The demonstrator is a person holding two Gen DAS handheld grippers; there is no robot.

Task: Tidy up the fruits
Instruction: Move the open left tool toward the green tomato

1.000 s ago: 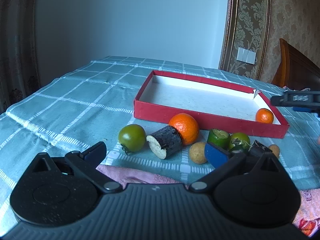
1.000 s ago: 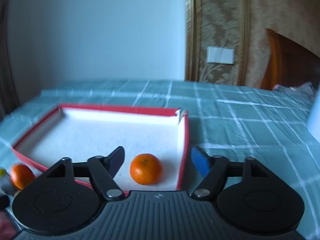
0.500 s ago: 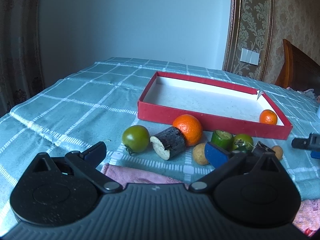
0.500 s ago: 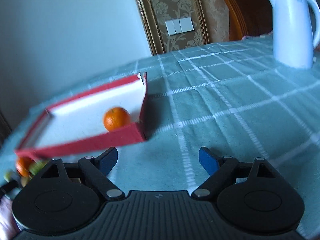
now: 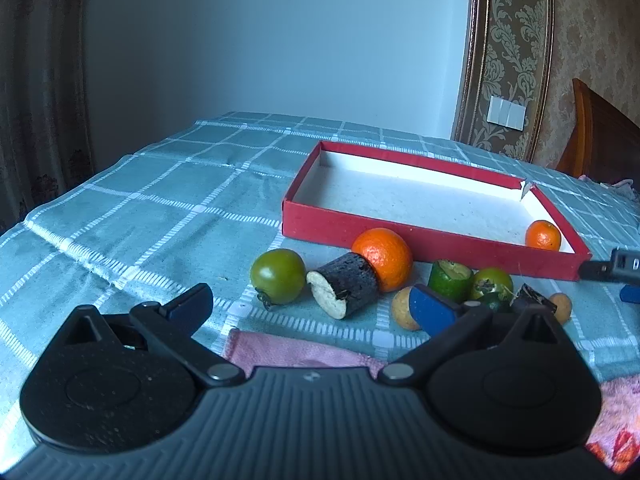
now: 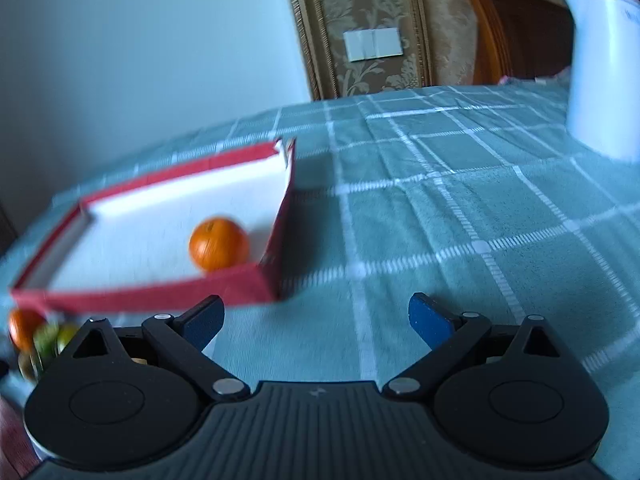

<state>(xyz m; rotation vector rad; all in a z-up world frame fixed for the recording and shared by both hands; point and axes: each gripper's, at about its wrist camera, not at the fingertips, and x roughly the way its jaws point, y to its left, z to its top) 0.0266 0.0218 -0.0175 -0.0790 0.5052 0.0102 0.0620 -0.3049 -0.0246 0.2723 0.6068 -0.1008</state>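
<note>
A red box [image 5: 420, 236] with a white floor holds one small orange [image 5: 543, 235] at its near right corner; the box [image 6: 160, 294] and orange [image 6: 218, 243] also show in the right wrist view. In front of the box lie a large orange [image 5: 383, 253], a green tomato [image 5: 277, 276], a dark log-like piece [image 5: 344, 290], a green cut fruit [image 5: 450, 285], another green fruit [image 5: 492, 285] and a small yellow fruit [image 5: 403, 309]. My left gripper [image 5: 310, 306] is open and empty, just short of the fruit. My right gripper [image 6: 316, 320] is open and empty beside the box's right corner.
A green checked cloth [image 5: 160, 216] covers the table. A pink towel [image 5: 296, 350] lies under my left gripper. A white kettle [image 6: 606, 68] stands at the right. A wooden chair [image 5: 600, 140] is behind the table. The right gripper's tip [image 5: 612, 270] shows at the left view's right edge.
My right gripper has pulled back out of the box, leaving the small orange inside, and now sits low by the box's right corner. My left gripper has hardly moved.
</note>
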